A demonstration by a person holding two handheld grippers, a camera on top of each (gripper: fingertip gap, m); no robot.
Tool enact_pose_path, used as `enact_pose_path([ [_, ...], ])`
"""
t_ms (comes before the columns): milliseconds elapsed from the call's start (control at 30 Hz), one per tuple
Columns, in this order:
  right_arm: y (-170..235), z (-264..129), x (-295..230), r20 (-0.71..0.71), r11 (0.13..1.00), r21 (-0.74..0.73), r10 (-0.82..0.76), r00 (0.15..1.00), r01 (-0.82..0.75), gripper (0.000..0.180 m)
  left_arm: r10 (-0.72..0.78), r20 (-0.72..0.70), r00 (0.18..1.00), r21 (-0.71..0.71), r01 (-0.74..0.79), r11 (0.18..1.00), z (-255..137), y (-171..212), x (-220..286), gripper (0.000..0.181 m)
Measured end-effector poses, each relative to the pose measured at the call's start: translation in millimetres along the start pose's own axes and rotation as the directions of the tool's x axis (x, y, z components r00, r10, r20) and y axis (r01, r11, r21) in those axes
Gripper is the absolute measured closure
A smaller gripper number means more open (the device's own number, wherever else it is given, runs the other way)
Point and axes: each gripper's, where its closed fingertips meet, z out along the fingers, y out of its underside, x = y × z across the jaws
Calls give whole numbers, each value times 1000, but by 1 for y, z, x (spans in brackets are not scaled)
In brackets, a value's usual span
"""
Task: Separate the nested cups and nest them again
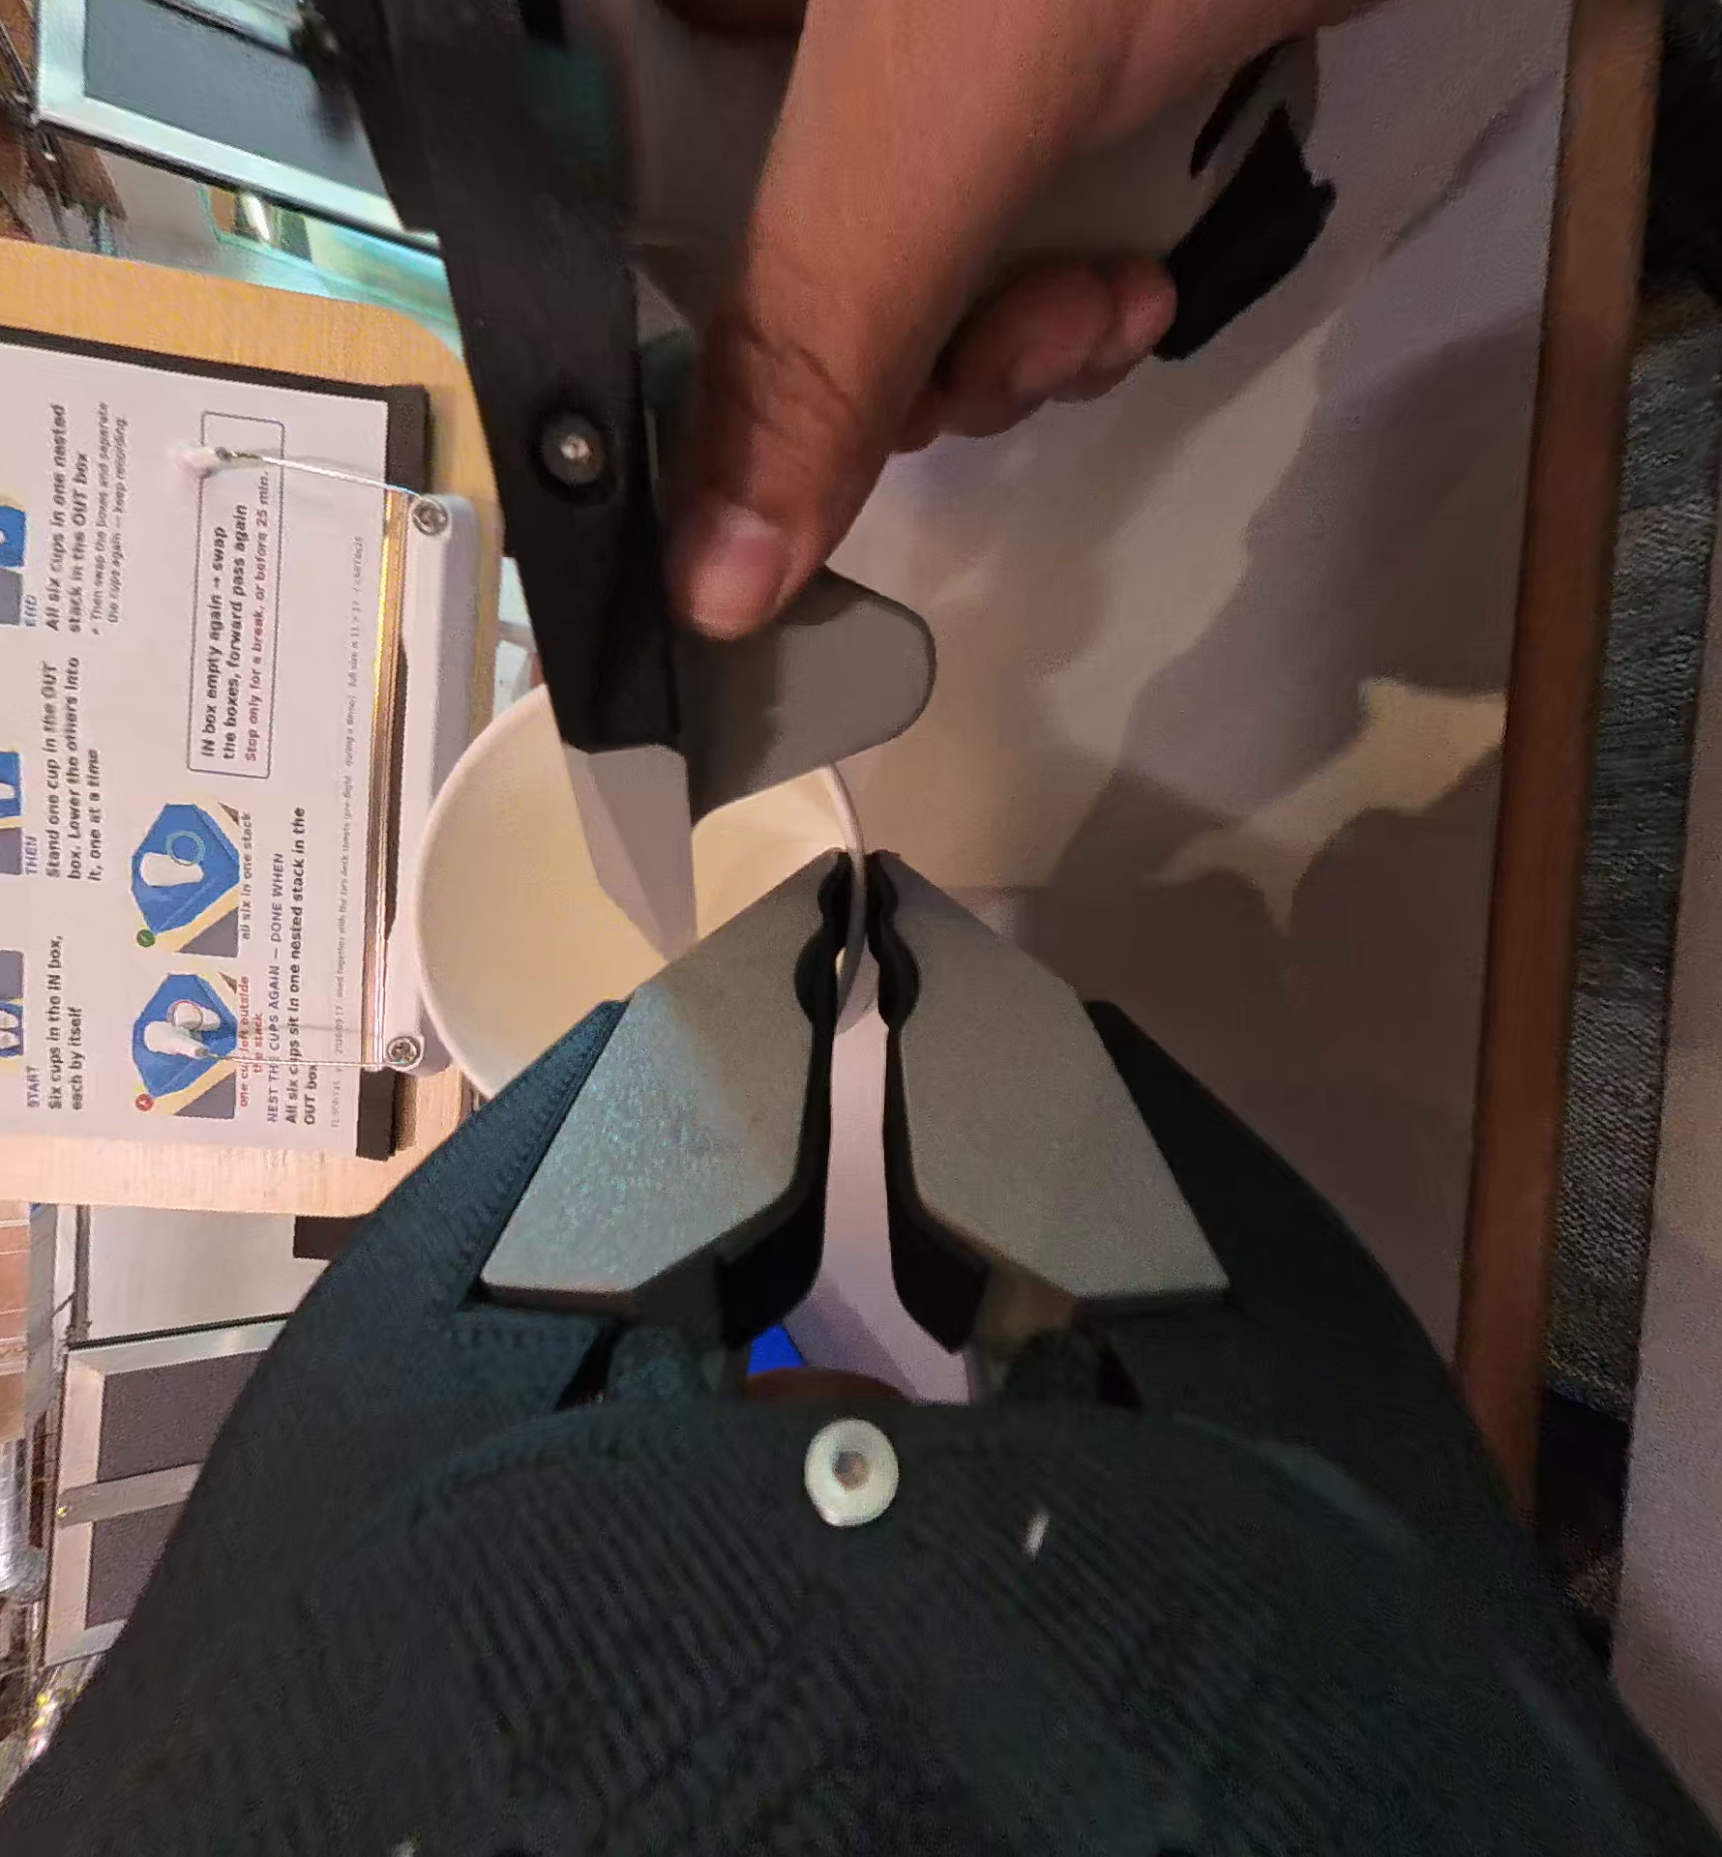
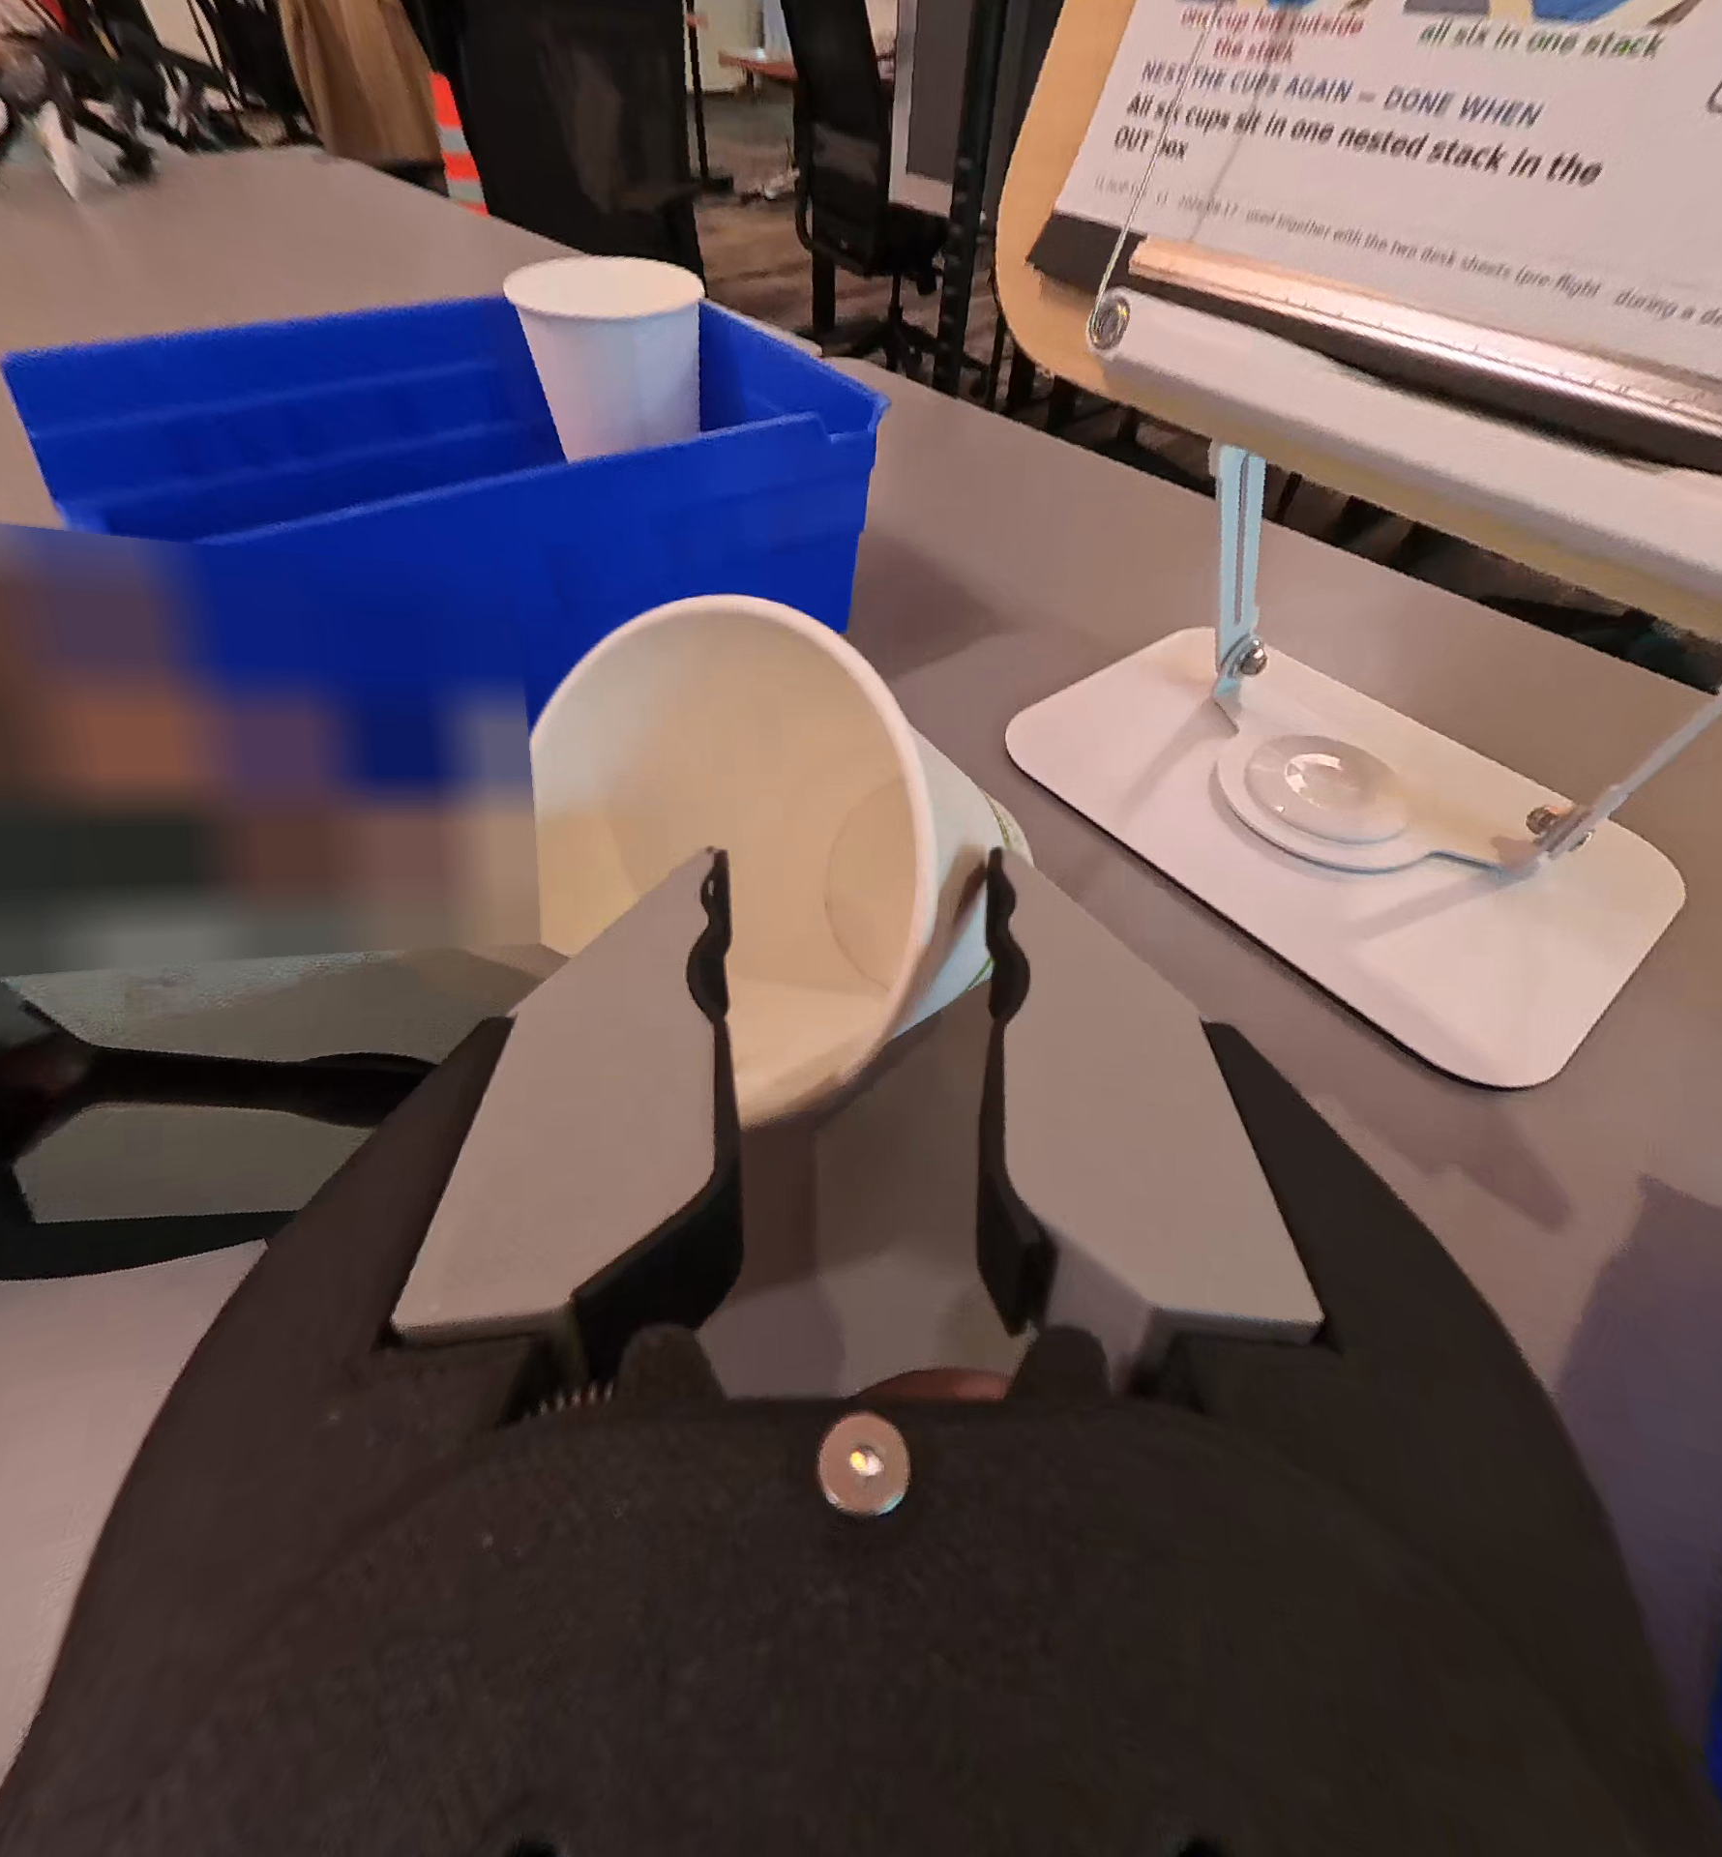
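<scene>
Beside the blue bin [image 2: 455, 563] holding one cup [image 2: 611, 352], the left gripper [image 1: 857, 884] pinches a tilted cup's [image 2: 736, 804] rim while the right gripper [image 2: 857, 904], half-open and empty, straddles its wall; most nesting seems left.

printed instruction sheet [image 1: 163, 744], tilted stand [image 2: 1339, 854]

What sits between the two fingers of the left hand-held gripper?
The thin rim wall of a white paper cup: the left hand-held gripper is shut on it, one finger inside and one outside. The left wrist view shows this.
</scene>
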Motion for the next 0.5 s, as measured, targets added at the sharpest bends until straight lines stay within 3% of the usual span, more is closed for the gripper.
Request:
enact_pose_path([
  [100, 3, 0, 3, -9, 1000, -15, 24, 1000, -24, 139, 12, -8, 1000, -12, -12, 1000, 2, 2, 3, 181],
  [233, 3, -7, 18, -50, 998, -14, 58, 997, -59, 172, 14, 14, 1000, -7, -14, 1000, 4, 2, 2, 181],
  [500, 8, -7, 27, -112, 997, -39, 65, 992, -70, 180, 5, 68, 998, 39, -7, 999, 3, -8, -2, 178],
])
